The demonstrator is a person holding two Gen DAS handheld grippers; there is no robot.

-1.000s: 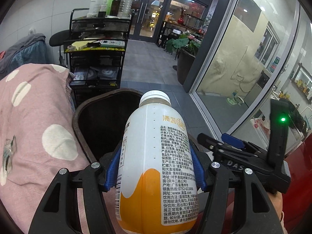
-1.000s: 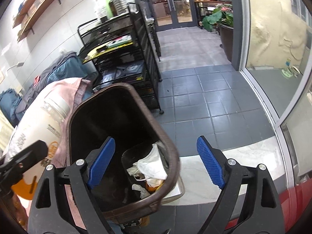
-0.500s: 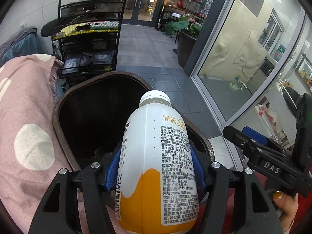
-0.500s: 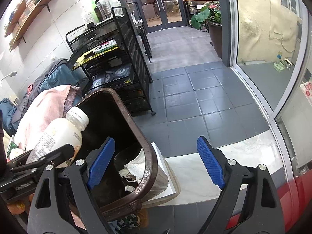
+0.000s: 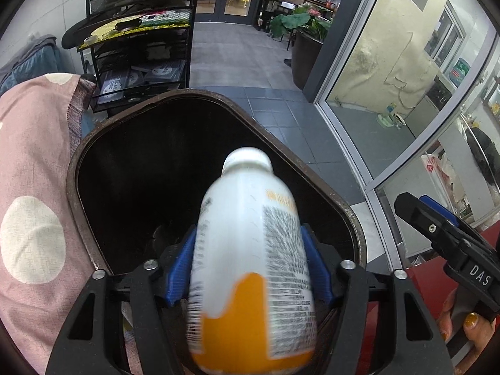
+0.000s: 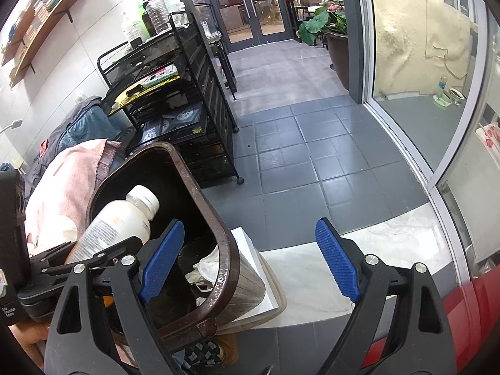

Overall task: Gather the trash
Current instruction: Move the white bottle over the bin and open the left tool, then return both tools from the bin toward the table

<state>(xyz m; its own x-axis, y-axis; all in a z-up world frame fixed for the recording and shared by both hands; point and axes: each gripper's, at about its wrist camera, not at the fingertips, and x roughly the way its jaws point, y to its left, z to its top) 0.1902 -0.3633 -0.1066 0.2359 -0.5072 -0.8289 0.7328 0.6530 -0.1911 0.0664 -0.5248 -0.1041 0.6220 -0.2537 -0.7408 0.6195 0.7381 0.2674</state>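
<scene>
My left gripper [image 5: 248,262] holds a white and orange drink bottle [image 5: 253,250] between its blue pads, over the open mouth of a brown trash bin [image 5: 81,156]. The bottle looks blurred and slightly turned, cap pointing into the bin. In the right wrist view the bottle [image 6: 118,222] juts over the bin rim [image 6: 225,243], with crumpled white trash [image 6: 206,268] at the bottom. My right gripper [image 6: 250,265] is open and empty, just right of the bin.
A pink polka-dot cloth [image 5: 34,187] lies left of the bin. A black wire rack cart [image 6: 175,109] stands behind it. Grey tiled floor [image 6: 312,156] and a glass wall [image 6: 422,62] lie to the right. A white marble ledge [image 6: 312,281] sits beneath the bin.
My left gripper has moved forward and tipped down, bringing the bottle over the bin mouth. The bottle now looks blurred and rotated. My right gripper stays open beside the bin.
</scene>
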